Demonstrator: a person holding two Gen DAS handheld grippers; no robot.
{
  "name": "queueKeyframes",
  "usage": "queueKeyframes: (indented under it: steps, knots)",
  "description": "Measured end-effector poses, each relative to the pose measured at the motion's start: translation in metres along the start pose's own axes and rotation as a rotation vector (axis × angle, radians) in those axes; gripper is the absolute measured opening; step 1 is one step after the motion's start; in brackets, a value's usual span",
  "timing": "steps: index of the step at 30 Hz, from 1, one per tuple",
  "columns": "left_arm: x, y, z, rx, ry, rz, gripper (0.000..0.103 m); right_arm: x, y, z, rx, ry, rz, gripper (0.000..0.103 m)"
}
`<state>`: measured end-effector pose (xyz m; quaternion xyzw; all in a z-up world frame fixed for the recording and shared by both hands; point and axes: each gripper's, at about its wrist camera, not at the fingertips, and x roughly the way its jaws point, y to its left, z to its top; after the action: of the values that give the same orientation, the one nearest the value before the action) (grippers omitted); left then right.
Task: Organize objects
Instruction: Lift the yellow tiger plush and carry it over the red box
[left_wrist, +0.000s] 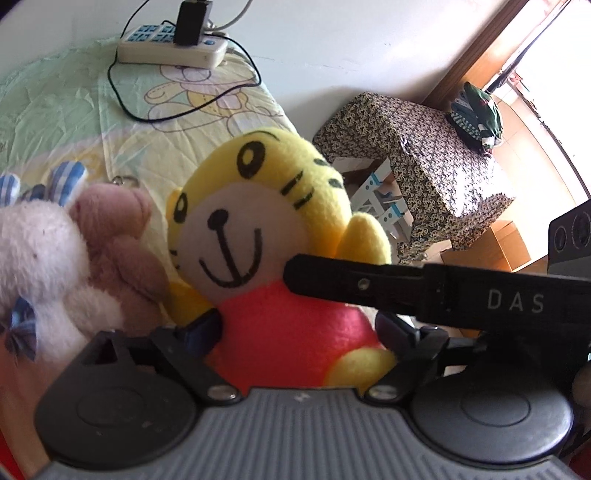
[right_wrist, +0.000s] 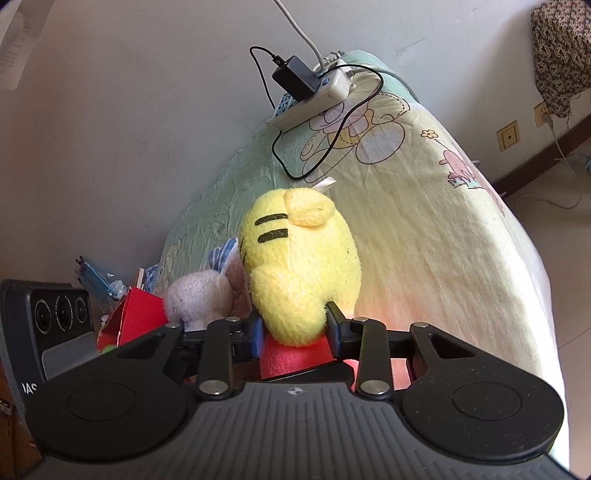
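A yellow tiger plush (left_wrist: 255, 206) with a red body sits upright on the bed, facing the left wrist camera. My left gripper (left_wrist: 295, 328) has its jaws spread around the plush's red body, touching both sides. My right gripper (right_wrist: 295, 332) is shut on the plush's yellow arm from behind (right_wrist: 295, 258); one of its fingers (left_wrist: 332, 275) crosses the left wrist view. A white bunny plush (left_wrist: 40, 251) and a brown bear plush (left_wrist: 122, 229) lie just left of the tiger. The bunny also shows in the right wrist view (right_wrist: 199, 291).
A white power strip (left_wrist: 171, 50) with a black adapter and a black cable (left_wrist: 122, 99) lies at the far end of the bed (right_wrist: 424, 240). A patterned covered table (left_wrist: 424, 158) stands to the right. A red box (right_wrist: 136, 317) lies beside the bunny.
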<state>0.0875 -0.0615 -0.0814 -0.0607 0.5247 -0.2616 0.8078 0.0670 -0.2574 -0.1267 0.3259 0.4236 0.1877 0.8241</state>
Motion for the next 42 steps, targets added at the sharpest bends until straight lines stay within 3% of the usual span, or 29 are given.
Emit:
queueKeyframes:
  steps: [5,18,32,42]
  knots:
    - [-0.009,-0.017,-0.022,0.055,0.023,-0.018,0.084,-0.021,0.011,-0.025,-0.052,-0.014,-0.041,0.035]
    - [-0.046,-0.039,-0.083,0.182,0.03,-0.056,0.084,-0.058,0.029,-0.081,-0.044,0.005,-0.041,0.035]
    - [-0.085,-0.02,-0.118,0.171,0.004,-0.083,0.084,-0.058,0.06,-0.107,-0.072,0.088,0.016,0.035]
    - [-0.145,0.002,-0.125,0.275,-0.072,-0.107,0.084,-0.06,0.121,-0.123,-0.106,0.014,0.037,0.035]
